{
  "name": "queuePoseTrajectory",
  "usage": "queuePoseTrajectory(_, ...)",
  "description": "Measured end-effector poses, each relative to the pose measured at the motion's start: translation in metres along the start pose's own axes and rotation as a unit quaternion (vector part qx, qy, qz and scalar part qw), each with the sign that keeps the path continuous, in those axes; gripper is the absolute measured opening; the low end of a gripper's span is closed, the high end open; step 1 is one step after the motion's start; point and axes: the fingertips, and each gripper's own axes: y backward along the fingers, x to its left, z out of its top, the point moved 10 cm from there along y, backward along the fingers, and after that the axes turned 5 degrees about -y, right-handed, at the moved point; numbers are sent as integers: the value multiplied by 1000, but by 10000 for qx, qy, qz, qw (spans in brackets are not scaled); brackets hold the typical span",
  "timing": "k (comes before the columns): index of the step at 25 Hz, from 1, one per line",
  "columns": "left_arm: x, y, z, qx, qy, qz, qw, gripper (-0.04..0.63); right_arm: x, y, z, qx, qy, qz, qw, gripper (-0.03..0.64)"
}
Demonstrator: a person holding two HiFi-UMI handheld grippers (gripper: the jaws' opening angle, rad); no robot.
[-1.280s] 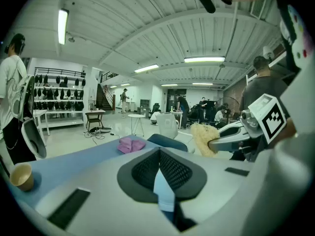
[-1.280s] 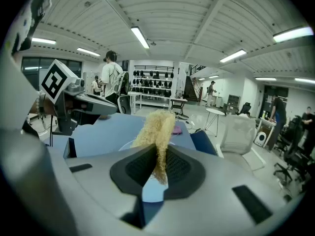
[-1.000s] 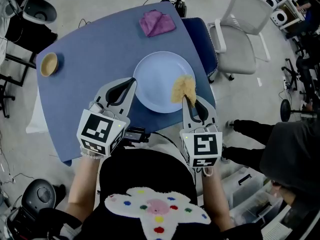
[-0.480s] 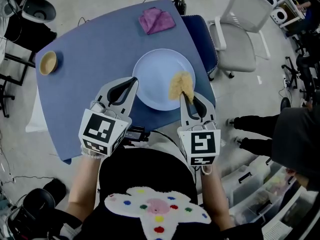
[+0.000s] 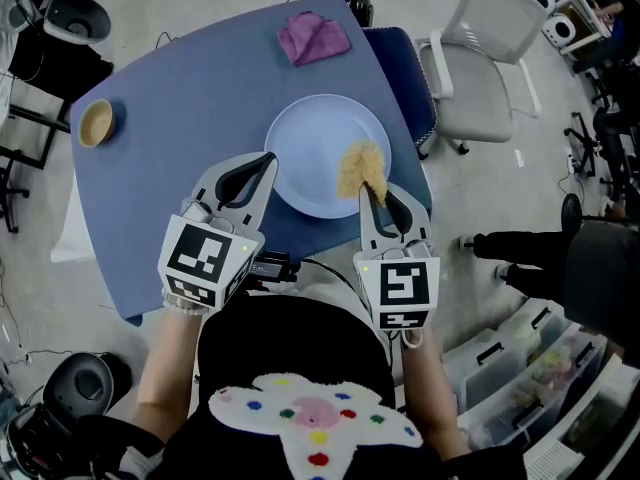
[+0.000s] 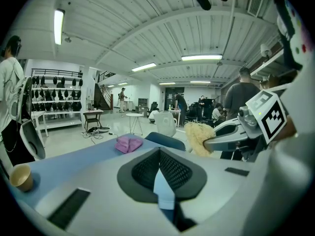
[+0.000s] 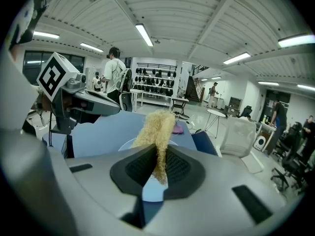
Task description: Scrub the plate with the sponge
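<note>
A pale blue round plate lies on the blue table. My right gripper is shut on a shaggy yellow sponge, which rests over the plate's right side; the right gripper view shows the sponge pinched between the jaws. My left gripper is shut with nothing in it, its tip at the plate's left rim. In the left gripper view the closed jaws point across the table, with the sponge and the right gripper at the right.
A folded purple cloth lies at the table's far edge and a small tan cup at the far left. A white office chair stands right of the table. A person in dark clothes is at the right, by clear storage bins.
The sponge and right gripper shifted slightly left on the plate from one second ago. The person at the right has moved further right. The left gripper stayed put.
</note>
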Motion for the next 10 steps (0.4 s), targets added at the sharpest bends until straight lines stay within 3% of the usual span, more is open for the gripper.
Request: queuePoseTrajectory(10, 0, 1, -3, 17, 35, 27, 10000, 9, 1, -2, -2, 47, 38, 45, 10000, 41)
